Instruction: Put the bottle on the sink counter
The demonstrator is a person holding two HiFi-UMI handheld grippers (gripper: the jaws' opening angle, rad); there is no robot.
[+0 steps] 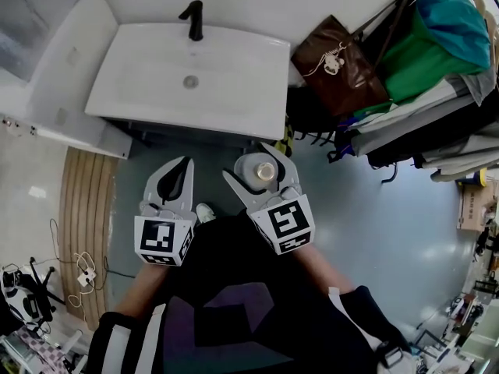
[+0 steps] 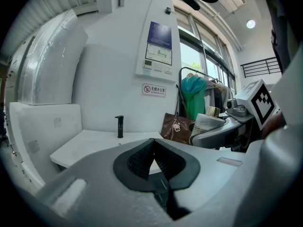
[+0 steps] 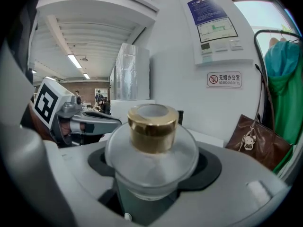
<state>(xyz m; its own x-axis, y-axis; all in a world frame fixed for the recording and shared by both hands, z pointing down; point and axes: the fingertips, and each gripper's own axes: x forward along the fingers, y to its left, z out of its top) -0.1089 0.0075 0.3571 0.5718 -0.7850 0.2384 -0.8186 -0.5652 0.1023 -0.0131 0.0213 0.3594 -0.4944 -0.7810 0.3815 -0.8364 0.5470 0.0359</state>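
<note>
A frosted bottle point(image 1: 266, 171) with a gold cap point(image 3: 152, 126) stands upright between the jaws of my right gripper point(image 1: 253, 164), which is shut on its body below the shoulder. It hangs over the floor just in front of the white sink counter point(image 1: 234, 100), near its right front corner. A black faucet point(image 1: 192, 19) stands at the back of the basin. My left gripper point(image 1: 182, 167) is beside it on the left, shut, with nothing between its pads point(image 2: 142, 161). From the left gripper view the bottle point(image 2: 207, 123) shows at the right.
A brown handbag point(image 1: 337, 62) leans right of the counter, beside a rack of green and white clothes point(image 1: 437, 45). A white bathtub edge point(image 1: 54, 61) lies to the left. A wooden mat point(image 1: 84, 224) covers the floor at left. A control panel point(image 2: 158, 51) hangs above the sink.
</note>
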